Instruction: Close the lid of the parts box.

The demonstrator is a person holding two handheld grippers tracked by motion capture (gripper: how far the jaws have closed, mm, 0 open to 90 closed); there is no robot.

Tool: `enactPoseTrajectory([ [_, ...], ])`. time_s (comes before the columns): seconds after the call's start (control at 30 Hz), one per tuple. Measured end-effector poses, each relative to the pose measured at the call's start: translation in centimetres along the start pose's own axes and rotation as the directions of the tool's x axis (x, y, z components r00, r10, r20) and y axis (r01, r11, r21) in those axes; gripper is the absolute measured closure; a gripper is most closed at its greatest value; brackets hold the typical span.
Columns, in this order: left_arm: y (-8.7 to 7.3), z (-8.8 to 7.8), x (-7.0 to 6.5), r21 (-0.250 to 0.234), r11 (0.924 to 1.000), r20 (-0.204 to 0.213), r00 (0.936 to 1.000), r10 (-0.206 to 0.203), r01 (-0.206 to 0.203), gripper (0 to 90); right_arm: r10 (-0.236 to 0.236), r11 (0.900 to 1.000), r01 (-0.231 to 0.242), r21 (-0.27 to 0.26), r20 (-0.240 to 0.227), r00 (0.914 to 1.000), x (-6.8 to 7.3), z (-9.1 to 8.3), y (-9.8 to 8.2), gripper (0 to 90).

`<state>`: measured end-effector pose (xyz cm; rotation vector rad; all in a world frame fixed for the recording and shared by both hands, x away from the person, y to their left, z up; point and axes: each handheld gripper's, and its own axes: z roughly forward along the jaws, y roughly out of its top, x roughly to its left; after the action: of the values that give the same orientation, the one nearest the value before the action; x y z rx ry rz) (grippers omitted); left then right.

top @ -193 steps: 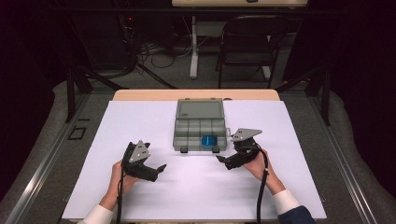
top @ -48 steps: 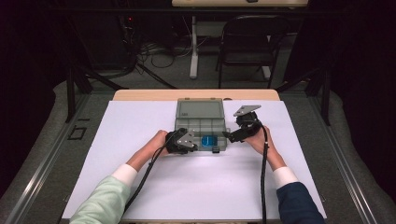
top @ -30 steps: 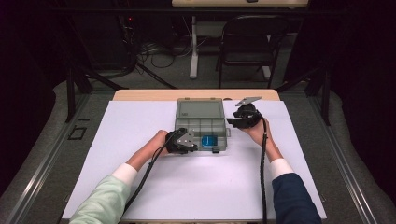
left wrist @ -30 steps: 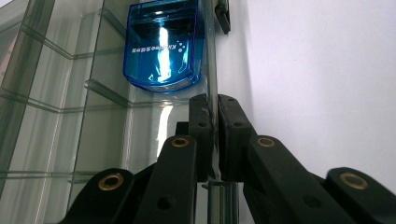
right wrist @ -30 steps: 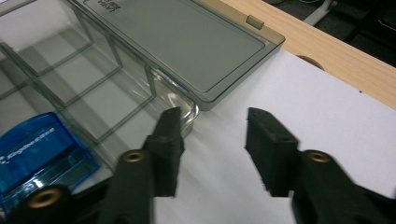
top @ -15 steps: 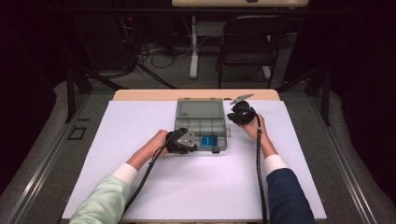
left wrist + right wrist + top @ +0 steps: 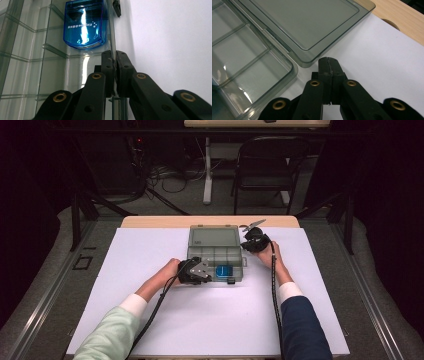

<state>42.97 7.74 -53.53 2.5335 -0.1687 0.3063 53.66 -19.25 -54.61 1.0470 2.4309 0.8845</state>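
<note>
On the white sheet (image 7: 150,270), the left gripper (image 7: 115,62) pinched the clear box's (image 7: 216,252) front wall; the right gripper (image 7: 329,65) sat closed, empty, box partly cropped.

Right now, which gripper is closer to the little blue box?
The left gripper, clamped on the organizer case's front wall right beside the blue box. The right gripper sits shut by the lid's far corner.

Item: blue translucent case (image 7: 84,25), lying in a compartment of the clear divided organiser box (image 7: 30,65), at the box's edge beside the white sheet.
Marking: pale printed line on the case's top face, running sideways in the left gripper view; reads roughly "Kingree", followed by characters too small to make out, with a small cluster of dots at one end.
Other surfaces: no legible text.
</note>
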Motion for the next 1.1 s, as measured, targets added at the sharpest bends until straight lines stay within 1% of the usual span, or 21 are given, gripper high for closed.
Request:
enactPoseTrajectory([
  [0.03,0.0,0.0,0.0,0.000,1.0000,0.002,1.0000,0.002,-0.002,86.2,-0.003,1.000,0.003,0.004,0.004,1.0000,0.0,0.1,0.0,90.0],
  [0.07,0.0,0.0,0.1,-0.001,1.0000,0.004,1.0000,0.004,-0.004,86.2,0.005,1.000,-0.005,-0.003,0.003,1.0000,0.0,0.2,0.0,90.0],
  [0.13,0.0,0.0,0.1,-0.001,1.0000,0.007,1.0000,0.007,-0.007,86.2,0.015,1.000,-0.015,0.005,-0.001,0.9999,-0.1,0.3,-0.2,90.0],
  [0.17,0.0,0.0,0.2,-0.001,0.9999,0.010,0.9999,0.011,-0.011,86.2,0.018,1.000,-0.018,-0.015,-0.005,0.9998,-0.1,0.6,-0.3,90.0],
  [0.23,-0.1,0.0,0.3,-0.007,0.9999,0.020,0.9998,0.009,-0.009,86.3,0.015,1.000,-0.015,0.021,-0.002,0.9999,-0.2,0.4,-0.2,90.0],
  [0.3,0.0,0.1,0.5,-0.004,0.9999,0.037,0.9992,0.015,-0.015,86.4,0.014,1.000,-0.014,0.002,0.000,0.9999,-0.2,0.6,-0.2,90.0],
  [0.33,0.0,0.0,0.6,-0.001,0.9998,0.036,0.9992,0.018,-0.018,86.4,0.016,1.000,-0.016,-0.015,-0.003,0.9999,-0.2,0.7,-0.2,90.0],
  [0.47,-0.1,0.1,0.7,-0.004,0.9998,0.044,0.9989,0.019,-0.019,86.4,0.025,0.999,-0.025,-0.019,-0.003,0.9997,-0.3,0.7,-0.2,90.0],
  [0.57,-0.1,0.1,0.7,-0.007,0.9997,0.048,0.9986,0.022,-0.022,86.4,0.023,1.000,-0.023,-0.008,0.002,0.9997,-0.4,0.7,-0.2,90.0],
  [0.6,-0.1,0.1,0.7,-0.008,0.9997,0.049,0.9985,0.025,-0.024,86.4,0.028,0.999,-0.028,-0.033,-0.001,0.9996,-0.4,0.9,-0.2,90.0],
  [0.67,-0.1,0.1,0.7,-0.007,0.9996,0.051,0.9983,0.029,-0.029,86.4,0.032,0.999,-0.032,-0.034,-0.002,0.9995,-0.5,1.0,-0.2,90.0],
  [0.73,-0.1,0.1,0.8,-0.007,0.9993,0.054,0.9979,0.036,-0.036,86.4,0.032,0.999,-0.032,-0.021,0.002,0.9995,-0.5,0.9,-0.1,90.0],
  [0.77,-0.1,0.1,0.8,-0.006,0.9993,0.056,0.9977,0.038,-0.038,86.4,0.033,0.999,-0.033,-0.037,0.000,0.9994,-0.5,1.0,-0.2,90.0],
  [0.87,-0.1,0.1,0.9,-0.005,0.9991,0.059,0.9973,0.043,-0.043,86.4,0.037,0.998,-0.037,-0.042,0.007,0.9993,-0.5,1.1,-0.2,90.0],
  [0.93,-0.1,0.1,0.9,-0.003,0.9989,0.058,0.9972,0.047,-0.047,86.4,0.041,0.999,-0.040,-0.028,0.010,0.9991,-0.5,1.0,-0.1,90.0],
  [0.97,-0.1,0.1,0.9,-0.003,0.9988,0.058,0.9971,0.048,-0.048,86.4,0.039,0.999,-0.039,-0.031,0.011,0.9992,-0.6,1.0,-0.1,90.0],
  [1.0,-0.1,0.1,0.8,-0.003,0.9989,0.057,0.9972,0.047,-0.047,86.4,0.047,0.997,-0.047,-0.066,0.005,0.9989,-0.6,1.2,-0.3,90.0],
  [1.1,0.0,0.1,0.8,0.001,0.9985,0.056,0.9969,0.055,-0.055,86.3,0.058,0.997,-0.057,-0.053,0.009,0.9983,-0.6,1.1,-0.3,90.0],
])
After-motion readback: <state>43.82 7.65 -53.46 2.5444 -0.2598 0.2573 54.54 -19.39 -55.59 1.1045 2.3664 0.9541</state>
